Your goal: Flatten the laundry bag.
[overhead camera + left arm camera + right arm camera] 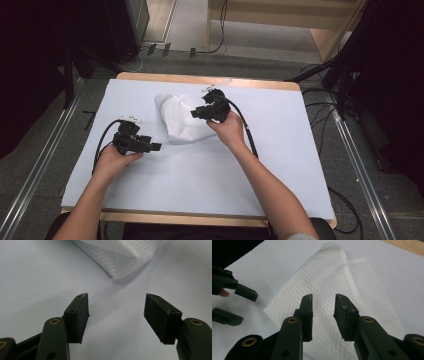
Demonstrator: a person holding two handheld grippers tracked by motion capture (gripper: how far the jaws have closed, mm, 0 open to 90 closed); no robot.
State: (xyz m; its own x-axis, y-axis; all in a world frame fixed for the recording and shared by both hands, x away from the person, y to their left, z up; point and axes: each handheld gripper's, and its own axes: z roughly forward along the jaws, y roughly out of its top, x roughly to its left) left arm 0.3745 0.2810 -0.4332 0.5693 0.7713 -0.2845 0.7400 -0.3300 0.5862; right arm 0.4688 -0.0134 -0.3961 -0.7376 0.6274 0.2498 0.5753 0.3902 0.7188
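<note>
On the white worktop (210, 170) lies a thin, limp quilted cloth (177, 120); pinch its near corner. Your left gripper (116, 315) gapes wide, right gripper (323, 315) slightly parted, both empty.

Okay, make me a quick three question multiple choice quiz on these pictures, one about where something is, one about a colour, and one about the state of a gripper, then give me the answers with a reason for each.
1. Where does the white cloth lie?
A. On the floor beside the table
B. On the table's far middle, under the right hand-held gripper
C. Between the left hand-held gripper's jaws

2. What colour is the sheet covering the table?
A. Pale, whitish
B. Dark green
C. Red

3. How do the left hand-held gripper's jaws stand?
A. Shut on the cloth
B. Shut on nothing
C. Wide open with nothing between them

Answers: 1 B, the high view shows the cloth beneath the right gripper. 2 A, the cover looks pale in all views. 3 C, the left gripper view shows a broad gap over bare table, the cloth lying beyond.
</note>
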